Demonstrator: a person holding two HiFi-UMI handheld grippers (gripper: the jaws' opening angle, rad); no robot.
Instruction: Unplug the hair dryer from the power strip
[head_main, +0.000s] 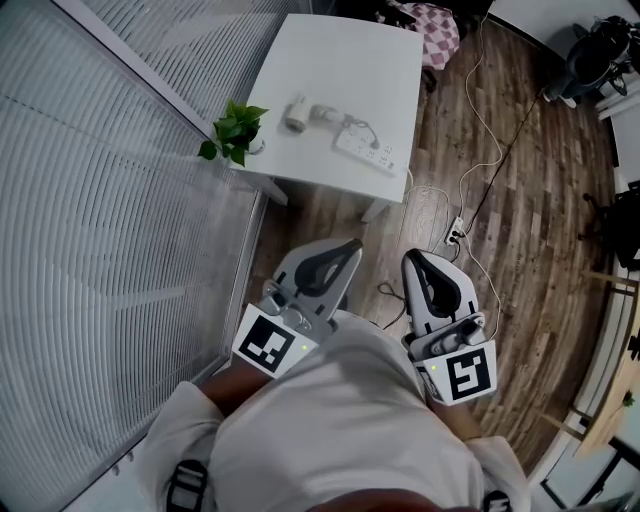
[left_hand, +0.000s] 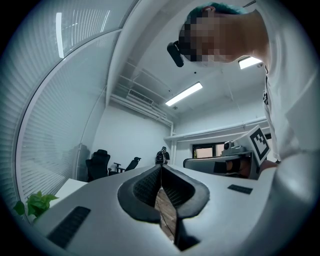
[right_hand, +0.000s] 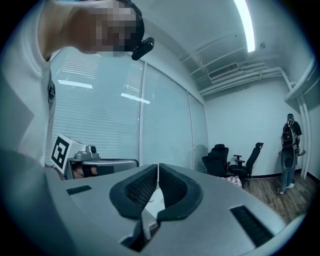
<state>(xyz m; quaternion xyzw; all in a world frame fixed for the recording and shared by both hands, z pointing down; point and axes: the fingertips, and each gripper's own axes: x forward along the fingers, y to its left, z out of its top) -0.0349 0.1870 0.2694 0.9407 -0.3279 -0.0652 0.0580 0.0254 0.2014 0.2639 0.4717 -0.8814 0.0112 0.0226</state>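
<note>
In the head view a white hair dryer (head_main: 303, 113) lies on a white table (head_main: 340, 60) ahead of me. Its cord runs to a white power strip (head_main: 366, 153) beside it, near the table's front edge. Both grippers are held close to my body, well short of the table. My left gripper (head_main: 353, 245) is shut with nothing in it, and my right gripper (head_main: 412, 259) is likewise shut and empty. Seen from the left gripper (left_hand: 161, 168) and the right gripper (right_hand: 158, 167), the jaws meet at the tips and point up into the room, away from the table.
A potted plant (head_main: 235, 132) stands at the table's left front corner. A glass wall with blinds (head_main: 110, 200) runs along the left. A second power strip (head_main: 455, 236) and cables lie on the wood floor. Office chairs (head_main: 592, 52) stand at far right.
</note>
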